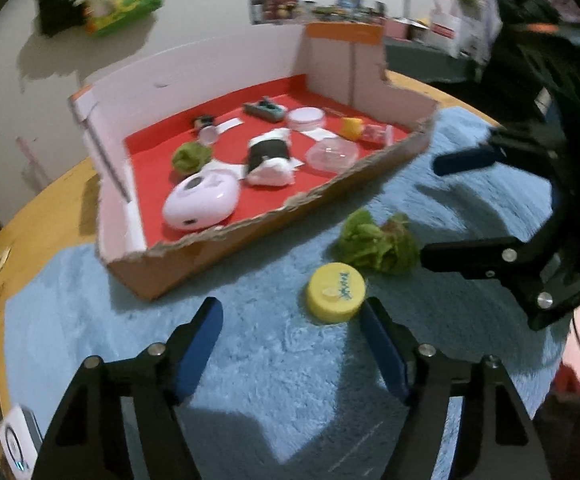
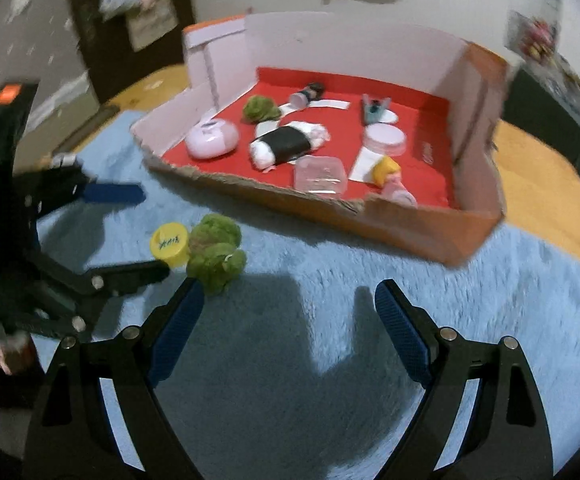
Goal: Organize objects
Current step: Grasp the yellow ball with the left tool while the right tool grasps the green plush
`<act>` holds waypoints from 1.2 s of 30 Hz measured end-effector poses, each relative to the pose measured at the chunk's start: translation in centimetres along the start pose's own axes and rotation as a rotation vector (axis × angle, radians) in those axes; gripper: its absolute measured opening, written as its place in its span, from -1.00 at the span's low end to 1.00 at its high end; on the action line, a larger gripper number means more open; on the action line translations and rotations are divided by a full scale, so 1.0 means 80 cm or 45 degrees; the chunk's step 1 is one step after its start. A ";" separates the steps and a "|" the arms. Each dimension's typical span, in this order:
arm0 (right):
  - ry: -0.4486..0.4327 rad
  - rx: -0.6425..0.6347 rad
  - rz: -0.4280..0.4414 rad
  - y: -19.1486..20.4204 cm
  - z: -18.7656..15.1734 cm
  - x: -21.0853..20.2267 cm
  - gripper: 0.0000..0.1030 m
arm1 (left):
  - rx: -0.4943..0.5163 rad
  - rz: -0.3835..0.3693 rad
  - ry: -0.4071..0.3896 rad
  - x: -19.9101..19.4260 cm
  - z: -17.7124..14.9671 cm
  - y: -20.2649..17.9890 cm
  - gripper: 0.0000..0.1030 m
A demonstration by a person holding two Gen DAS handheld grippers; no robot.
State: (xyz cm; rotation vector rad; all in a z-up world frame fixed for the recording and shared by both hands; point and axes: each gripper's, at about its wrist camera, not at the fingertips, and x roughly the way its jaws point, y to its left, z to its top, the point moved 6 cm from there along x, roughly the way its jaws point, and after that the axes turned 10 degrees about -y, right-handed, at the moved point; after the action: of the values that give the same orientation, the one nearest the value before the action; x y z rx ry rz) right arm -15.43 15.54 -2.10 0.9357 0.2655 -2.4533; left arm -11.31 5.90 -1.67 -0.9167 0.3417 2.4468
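A yellow lid point(image 1: 336, 293) and a green leafy toy point(image 1: 377, 245) lie on the blue fluffy mat point(image 1: 282, 360), in front of a cardboard box with a red floor point(image 1: 194, 256). My left gripper point(image 1: 291, 344) is open and empty, just short of the lid. My right gripper point(image 2: 290, 328) is open and empty; its left finger point(image 2: 178, 328) is close to the green toy point(image 2: 216, 252), beside the lid point(image 2: 170, 243). Each gripper shows in the other's view: the right gripper point(image 1: 445, 208) and the left gripper point(image 2: 150, 232).
The box point(image 2: 429, 232) holds a white oval device point(image 1: 202, 200), a sushi-like roll point(image 1: 270, 156), another green toy point(image 1: 190, 156), clear containers point(image 1: 331, 154), a round white lid point(image 1: 305, 117) and small figures. The mat lies on a round wooden table point(image 2: 545, 184) near a wall.
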 end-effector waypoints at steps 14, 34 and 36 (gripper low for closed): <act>0.029 -0.282 0.076 0.038 0.002 0.021 0.34 | 0.081 -0.216 -0.003 0.006 0.011 -0.019 -0.33; -0.174 -0.165 0.141 0.051 0.024 -0.041 -0.40 | -0.130 -0.250 -0.148 -0.049 0.022 -0.003 -0.39; -0.197 -0.126 0.148 0.045 0.029 -0.052 -0.40 | -0.147 -0.251 -0.171 -0.060 0.026 0.002 -0.39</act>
State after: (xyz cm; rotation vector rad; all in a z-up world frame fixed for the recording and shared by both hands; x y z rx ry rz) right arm -12.24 13.22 2.36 0.6956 0.2683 -2.3670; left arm -9.38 4.83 3.12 -0.7877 0.0600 2.3488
